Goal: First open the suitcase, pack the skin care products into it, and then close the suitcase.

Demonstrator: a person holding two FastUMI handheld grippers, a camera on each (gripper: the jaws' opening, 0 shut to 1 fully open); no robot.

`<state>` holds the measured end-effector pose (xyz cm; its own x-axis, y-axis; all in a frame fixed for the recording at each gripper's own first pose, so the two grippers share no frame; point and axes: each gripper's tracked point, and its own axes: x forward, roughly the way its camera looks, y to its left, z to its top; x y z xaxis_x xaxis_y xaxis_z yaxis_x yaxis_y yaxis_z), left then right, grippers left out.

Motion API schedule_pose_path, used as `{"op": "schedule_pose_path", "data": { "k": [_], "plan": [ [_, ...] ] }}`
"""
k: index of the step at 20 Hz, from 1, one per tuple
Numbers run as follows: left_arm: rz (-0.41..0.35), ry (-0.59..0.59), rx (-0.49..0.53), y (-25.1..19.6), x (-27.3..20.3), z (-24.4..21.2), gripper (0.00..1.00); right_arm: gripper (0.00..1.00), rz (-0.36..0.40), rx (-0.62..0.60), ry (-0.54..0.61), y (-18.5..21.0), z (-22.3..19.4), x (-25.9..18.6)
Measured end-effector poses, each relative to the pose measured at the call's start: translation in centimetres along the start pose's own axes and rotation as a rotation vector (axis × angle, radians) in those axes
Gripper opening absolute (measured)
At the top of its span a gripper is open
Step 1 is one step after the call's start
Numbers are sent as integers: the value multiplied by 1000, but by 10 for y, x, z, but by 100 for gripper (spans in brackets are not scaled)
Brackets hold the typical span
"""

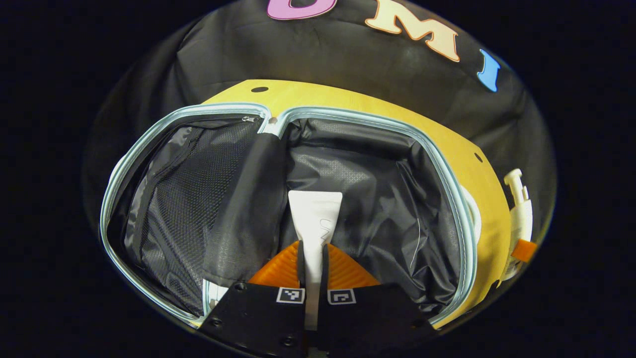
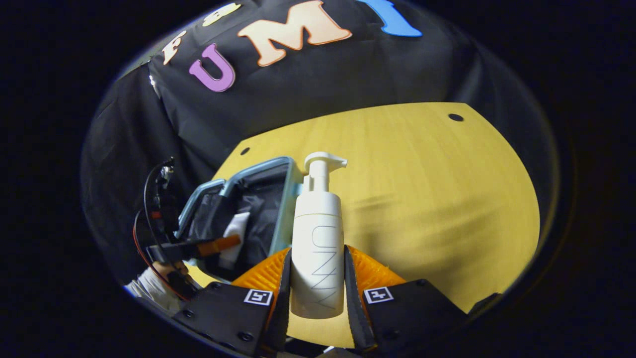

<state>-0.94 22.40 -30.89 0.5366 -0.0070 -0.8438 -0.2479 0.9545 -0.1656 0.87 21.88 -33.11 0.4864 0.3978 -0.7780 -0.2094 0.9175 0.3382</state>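
Suitcase (image 1: 278, 199): lying open on the wooden table (image 2: 422, 189), dark lining exposed.
Left gripper (image 1: 313, 258): jaws nearly closed, pinching a flat white tube (image 1: 315, 214) over the open case.
Right gripper (image 2: 318, 278): jaws part open, clamping an upright white pump bottle (image 2: 318, 238) above the table, just beside the case.

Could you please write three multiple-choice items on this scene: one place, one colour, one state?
1. Where is the white tube held by the left gripper?
A. over the open suitcase
B. on the table
C. on the floor

2. What colour is the suitcase's rim?
A. red
B. light blue
C. green

3. What is the right gripper doing?
A. hanging open
B. gripping a cloth
C. clamping the pump bottle

Key: 1 A, dark lining lies behind the tube; 2 B, pale blue edging rings both halves; 3 C, its jaws press the bottle's sides above the wooden table.
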Motion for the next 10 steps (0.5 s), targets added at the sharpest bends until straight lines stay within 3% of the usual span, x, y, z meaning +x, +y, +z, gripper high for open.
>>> {"op": "schedule_pose_path", "data": {
  "k": [5,10],
  "plan": [
    [-47,4,21,1,0,-2,5,52,91,-48,20,87,-6,57],
    [-58,1,34,1,-1,-2,6,52,11,-26,133,96,-38,108]
  ]
}}
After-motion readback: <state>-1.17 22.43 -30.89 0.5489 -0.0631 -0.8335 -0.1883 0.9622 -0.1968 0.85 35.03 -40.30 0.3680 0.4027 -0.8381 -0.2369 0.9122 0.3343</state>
